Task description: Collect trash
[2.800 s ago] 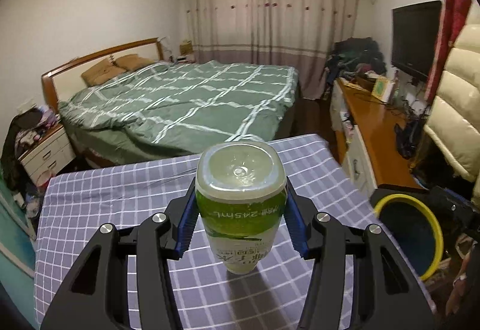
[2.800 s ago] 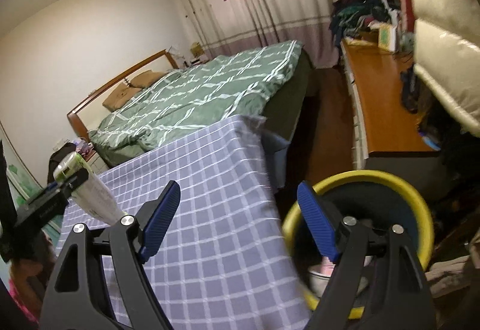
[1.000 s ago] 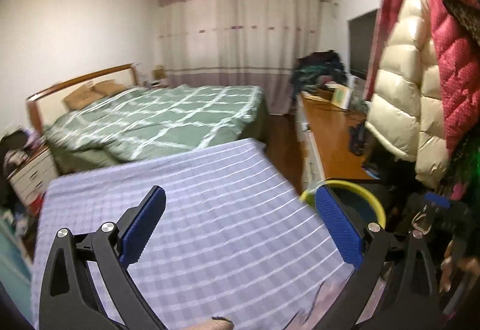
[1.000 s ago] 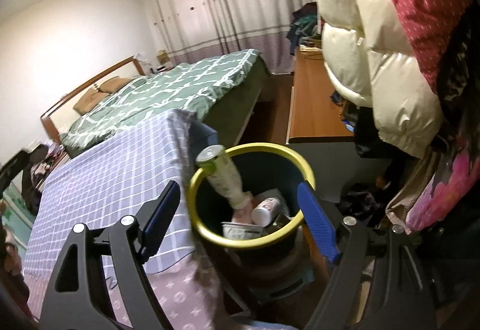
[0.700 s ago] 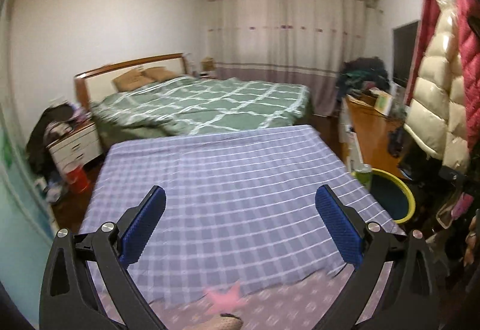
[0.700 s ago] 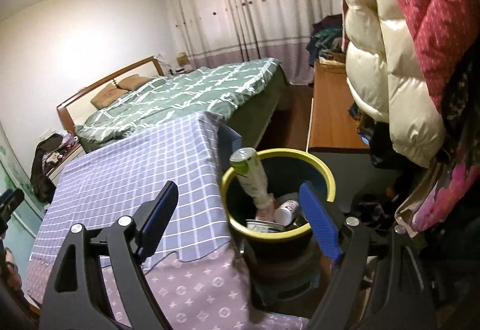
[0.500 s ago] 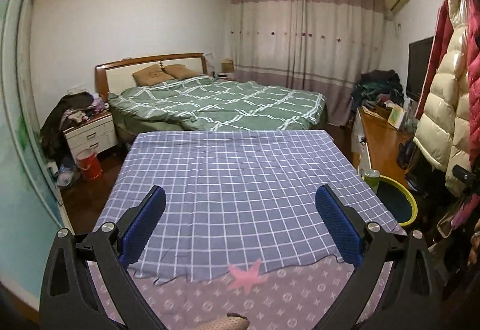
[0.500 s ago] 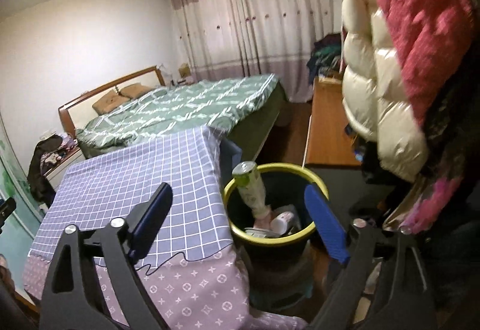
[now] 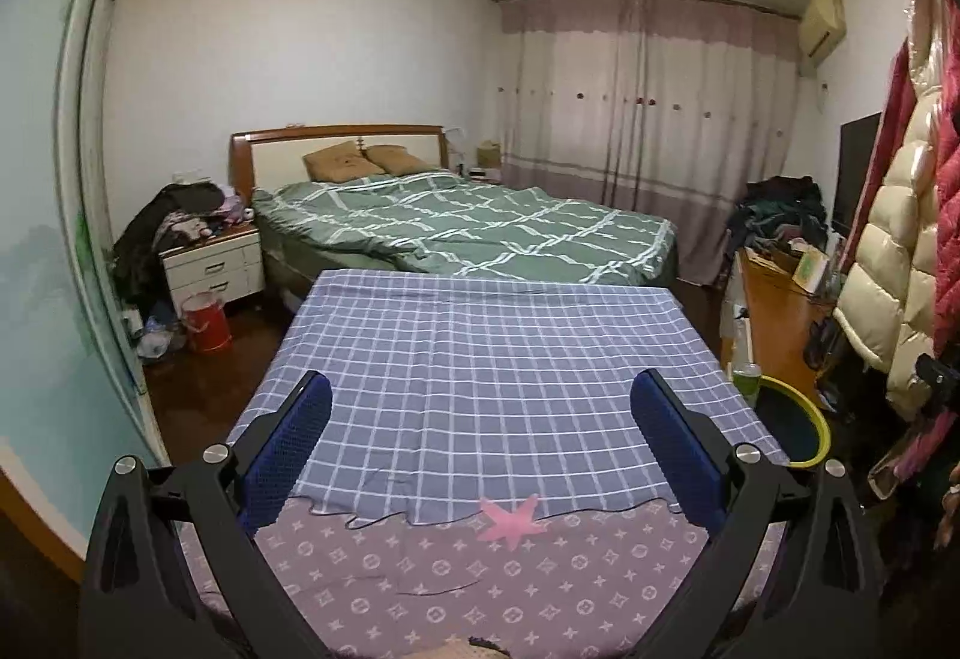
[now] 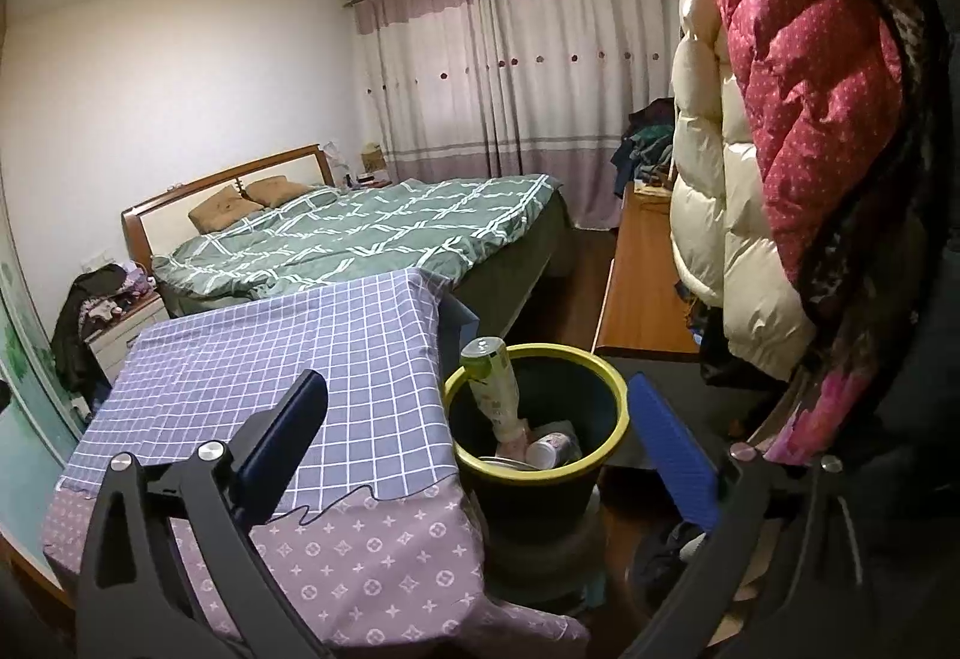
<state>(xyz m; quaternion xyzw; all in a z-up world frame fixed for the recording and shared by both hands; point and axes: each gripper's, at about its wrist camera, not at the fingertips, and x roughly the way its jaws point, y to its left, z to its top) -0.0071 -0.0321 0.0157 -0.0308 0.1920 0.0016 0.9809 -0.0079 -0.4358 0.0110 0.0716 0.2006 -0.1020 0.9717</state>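
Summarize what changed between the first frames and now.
The left gripper let go of the green bottle, which now stands head-down in the yellow-rimmed bin. Both views pulled back from the table; the right gripper is opening, empty. Checked cloth unchanged.

I am seeing matt checked cloth [image 9: 498, 365] covering the bench ahead of my left gripper [image 9: 480, 446], whose pads [image 9: 672, 443] are looking like textured blue rubber. Right of my right gripper [image 10: 477, 437], a quilted jacket [image 10: 804, 77] is shining glossily above a smooth plastic bin [image 10: 606, 389].
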